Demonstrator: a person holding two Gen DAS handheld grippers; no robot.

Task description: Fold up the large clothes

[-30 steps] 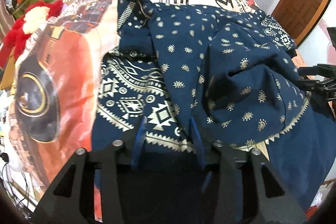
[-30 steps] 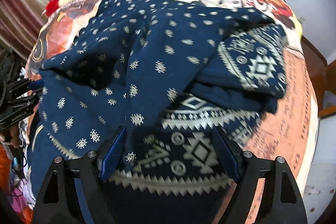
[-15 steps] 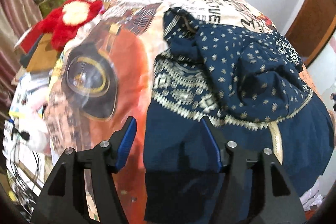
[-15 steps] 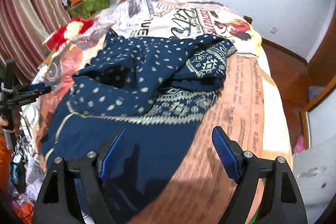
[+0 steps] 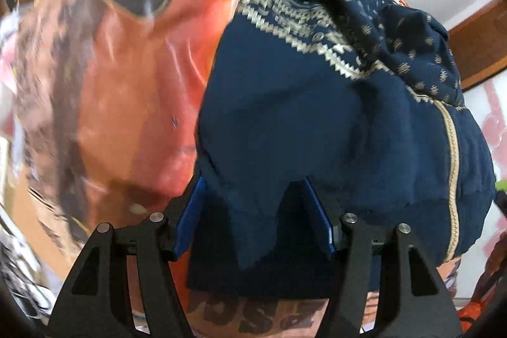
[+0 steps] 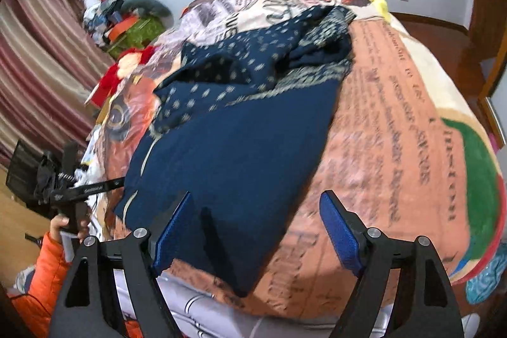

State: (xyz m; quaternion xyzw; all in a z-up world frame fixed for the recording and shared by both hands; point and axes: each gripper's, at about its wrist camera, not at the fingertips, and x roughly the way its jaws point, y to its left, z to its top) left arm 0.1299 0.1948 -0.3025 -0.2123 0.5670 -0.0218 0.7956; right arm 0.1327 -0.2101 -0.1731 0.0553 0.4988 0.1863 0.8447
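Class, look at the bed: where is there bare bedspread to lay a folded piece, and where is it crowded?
Bare bedspread runs between the navy garment and the bed's far side, and again beyond the garment toward the wall. The curtain side is crowded: a red plush toy and a clutter pile.

The garment (image 6: 228,148) is lying on the bed (image 6: 396,122), its near hem reaching the bed's edge, with a pile of clutter (image 6: 123,21) sitting beyond on the left.

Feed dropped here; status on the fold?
Left gripper open astride the navy garment's near hem. Right gripper open over its corner. Garment still rumpled on the bedspread. Nothing blocking.
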